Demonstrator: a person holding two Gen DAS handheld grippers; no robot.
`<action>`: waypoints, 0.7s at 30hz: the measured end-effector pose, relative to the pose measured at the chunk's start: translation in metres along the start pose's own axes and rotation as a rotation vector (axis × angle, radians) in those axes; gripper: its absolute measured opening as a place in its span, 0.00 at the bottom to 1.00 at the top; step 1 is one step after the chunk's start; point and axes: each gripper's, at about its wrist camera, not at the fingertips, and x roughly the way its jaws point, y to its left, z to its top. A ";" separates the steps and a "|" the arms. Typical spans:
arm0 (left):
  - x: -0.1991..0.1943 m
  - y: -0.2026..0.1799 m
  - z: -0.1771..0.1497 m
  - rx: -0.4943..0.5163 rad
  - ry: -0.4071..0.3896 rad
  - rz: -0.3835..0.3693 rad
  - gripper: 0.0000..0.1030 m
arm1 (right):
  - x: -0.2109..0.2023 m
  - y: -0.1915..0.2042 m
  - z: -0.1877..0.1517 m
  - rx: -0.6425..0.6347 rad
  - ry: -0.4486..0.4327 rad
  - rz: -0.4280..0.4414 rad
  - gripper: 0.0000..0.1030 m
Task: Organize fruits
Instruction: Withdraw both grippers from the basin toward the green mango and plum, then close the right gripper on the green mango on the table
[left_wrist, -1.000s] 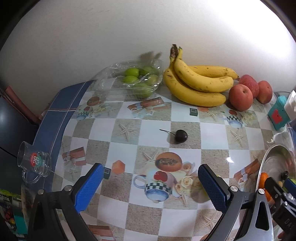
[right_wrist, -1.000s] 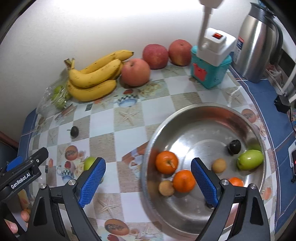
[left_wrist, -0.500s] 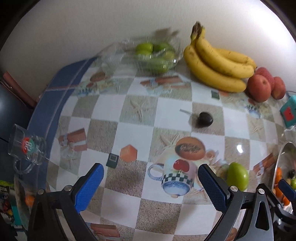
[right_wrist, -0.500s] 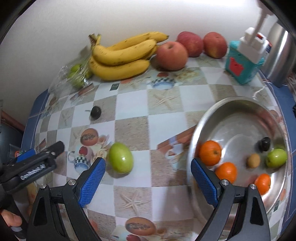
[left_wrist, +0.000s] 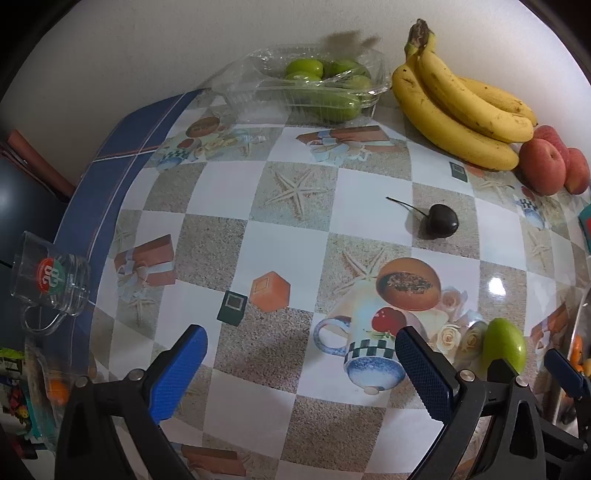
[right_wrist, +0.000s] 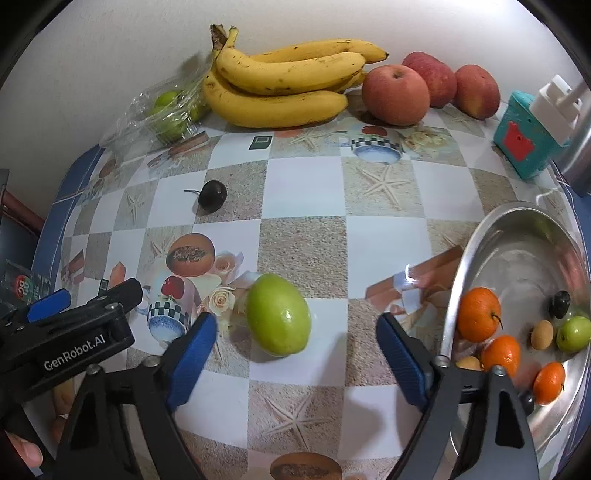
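Observation:
A green fruit (right_wrist: 279, 315) lies on the checked tablecloth between the blue pads of my right gripper (right_wrist: 295, 321). The jaws are closing, with gaps still showing on both sides of the fruit. The left wrist view shows the same green fruit (left_wrist: 504, 345) just right of my left gripper (left_wrist: 300, 336), which hangs open over the cloth with nothing between its fingers. A dark cherry (left_wrist: 441, 220) with a stem lies further back. The steel bowl (right_wrist: 465, 258) at the right holds oranges (right_wrist: 478, 314), a small green fruit, a cherry and other small fruit.
Bananas (right_wrist: 284, 85) and red apples (right_wrist: 395, 94) line the wall. A clear plastic box of green fruits (left_wrist: 317, 85) stands at the back left. A glass mug (left_wrist: 50, 284) sits at the table's left edge and a teal box (right_wrist: 524, 142) at the back right.
My right gripper has swung left from over the bowl to straddle the green fruit, and its jaws have narrowed a little. My left gripper has sunk closer to the cloth.

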 end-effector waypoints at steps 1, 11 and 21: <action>0.001 0.001 0.001 -0.003 0.002 -0.002 1.00 | 0.002 0.001 0.000 -0.002 0.002 -0.001 0.84; 0.011 0.003 0.002 -0.016 0.021 0.023 1.00 | 0.012 0.017 0.004 -0.043 0.008 0.015 0.57; 0.014 0.001 0.004 -0.018 0.024 0.044 1.00 | 0.020 0.012 0.004 -0.027 0.023 0.037 0.43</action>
